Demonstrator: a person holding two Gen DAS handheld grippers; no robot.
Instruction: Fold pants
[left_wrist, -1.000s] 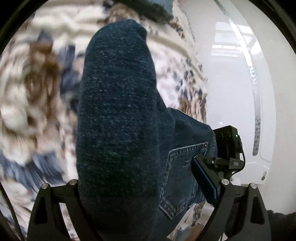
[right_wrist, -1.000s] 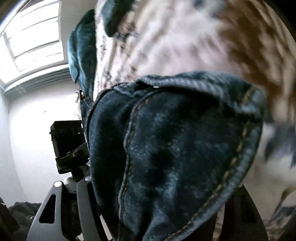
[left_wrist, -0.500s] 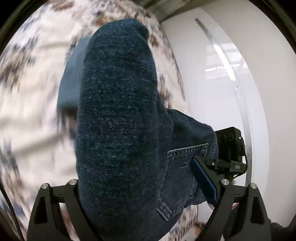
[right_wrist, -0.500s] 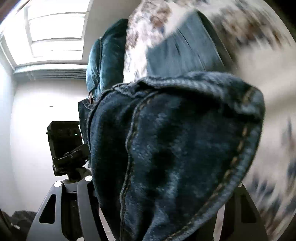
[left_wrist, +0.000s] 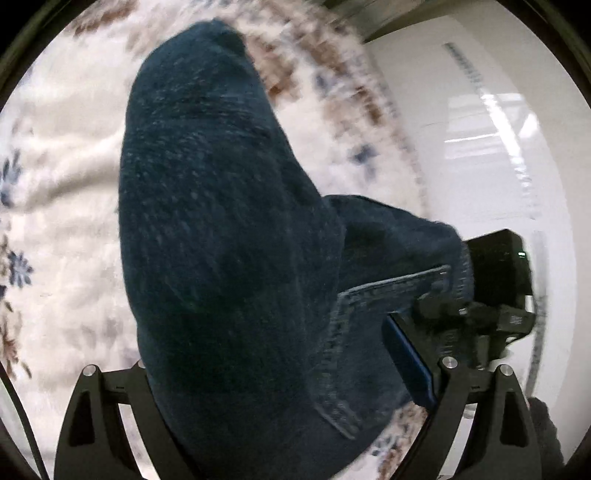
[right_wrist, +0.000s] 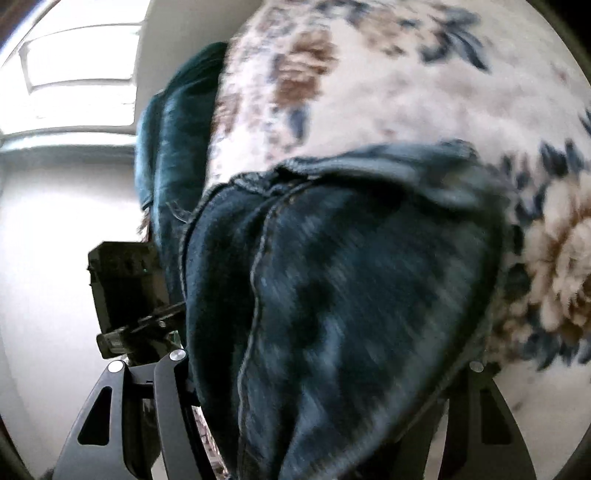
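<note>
Pants: I have the dark blue denim pants (left_wrist: 229, 258) bunched thick between both tools, lifted clear above the cream floral plush blanket (left_wrist: 66, 192); a stitched back pocket (left_wrist: 369, 332) faces my left camera, and in my right view a yellow-stitched seam (right_wrist: 255, 295) runs down the fabric.

Left gripper (left_wrist: 291, 424): jaws stand wide but are packed with a fat roll of denim, so I read it as clamped on the pants.

Right gripper (right_wrist: 317, 413): likewise closed around a thick wad, its right finger mostly hidden behind the cloth.

Other tool: each camera sees the black camera block (left_wrist: 498, 266) of the other gripper just beside it, so my two grips sit close together on the garment.

Surroundings: a white glossy wall (left_wrist: 480, 166) lies past the blanket's edge; the blanket is motion-blurred.

Step, my guess: carrying the held end across to lay a fold.

Risk: a bulky, loose wad can slide out mid-swing, or drop unevenly and leave a skewed, lumpy fold.

Risk two: with the grips so near each other, the hanging cloth may twist or drag and ruck the blanket.
</note>
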